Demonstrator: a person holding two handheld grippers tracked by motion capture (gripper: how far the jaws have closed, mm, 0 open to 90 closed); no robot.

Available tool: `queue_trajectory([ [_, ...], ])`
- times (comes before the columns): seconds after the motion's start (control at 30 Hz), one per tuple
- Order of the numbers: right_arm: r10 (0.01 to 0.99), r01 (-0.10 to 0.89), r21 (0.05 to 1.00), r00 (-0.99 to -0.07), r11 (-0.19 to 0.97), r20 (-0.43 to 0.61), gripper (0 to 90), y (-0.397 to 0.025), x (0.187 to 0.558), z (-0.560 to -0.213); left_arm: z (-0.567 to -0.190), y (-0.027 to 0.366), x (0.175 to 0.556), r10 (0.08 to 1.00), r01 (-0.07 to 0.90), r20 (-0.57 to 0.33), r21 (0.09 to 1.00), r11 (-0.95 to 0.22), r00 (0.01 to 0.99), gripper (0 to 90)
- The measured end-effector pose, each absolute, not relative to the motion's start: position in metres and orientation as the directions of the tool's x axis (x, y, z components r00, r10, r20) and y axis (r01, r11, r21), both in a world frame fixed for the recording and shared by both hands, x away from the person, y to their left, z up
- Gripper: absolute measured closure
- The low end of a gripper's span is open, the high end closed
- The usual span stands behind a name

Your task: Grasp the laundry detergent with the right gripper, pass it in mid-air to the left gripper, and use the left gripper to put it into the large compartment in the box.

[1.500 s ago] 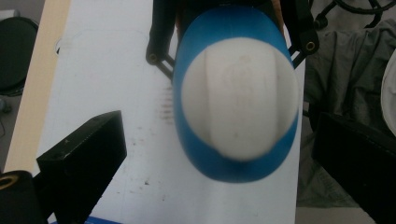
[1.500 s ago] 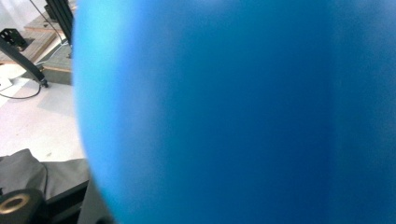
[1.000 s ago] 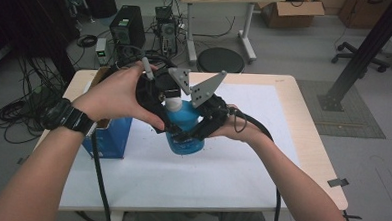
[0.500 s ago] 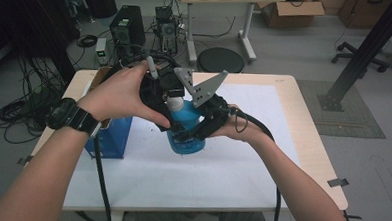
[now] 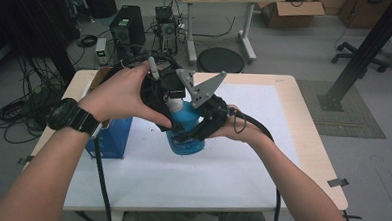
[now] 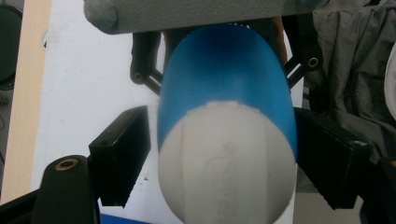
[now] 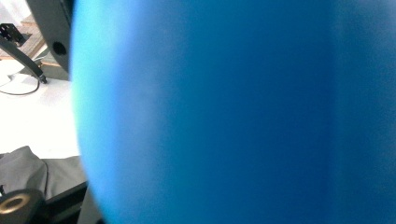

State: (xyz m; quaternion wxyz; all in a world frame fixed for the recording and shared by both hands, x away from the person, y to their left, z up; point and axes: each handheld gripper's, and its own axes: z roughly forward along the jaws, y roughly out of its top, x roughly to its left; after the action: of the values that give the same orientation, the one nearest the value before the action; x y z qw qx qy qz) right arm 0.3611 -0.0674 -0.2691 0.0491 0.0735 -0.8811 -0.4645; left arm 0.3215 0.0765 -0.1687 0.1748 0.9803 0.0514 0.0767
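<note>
Since a second ago, the left gripper (image 5: 172,97) has settled over the white cap (image 6: 227,161) of the blue bottle (image 5: 185,132), jaws apart at its three and nine o'clock, not yet pinching. The right gripper (image 5: 203,122) clamps the bottle's body (held upright above the table (image 5: 283,124)), so uncapping looks ready to begin.

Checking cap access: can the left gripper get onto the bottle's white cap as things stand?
Probably yes. In the left gripper view the white cap sits between the left gripper's open jaws with nothing between, while the right gripper holds the blue bottle by its body.
</note>
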Motion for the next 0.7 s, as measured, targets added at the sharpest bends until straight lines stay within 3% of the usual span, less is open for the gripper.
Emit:
queue_trajectory([
  [0.7, -0.175, -0.089, 0.81, -0.984, 0.579, 0.016, 43.7, -0.0668, 0.3606, -0.2715, -0.1705, 0.0703, 0.3219, 0.111, 0.065, 0.134, 0.309, -0.949, 0.985, 34.7],
])
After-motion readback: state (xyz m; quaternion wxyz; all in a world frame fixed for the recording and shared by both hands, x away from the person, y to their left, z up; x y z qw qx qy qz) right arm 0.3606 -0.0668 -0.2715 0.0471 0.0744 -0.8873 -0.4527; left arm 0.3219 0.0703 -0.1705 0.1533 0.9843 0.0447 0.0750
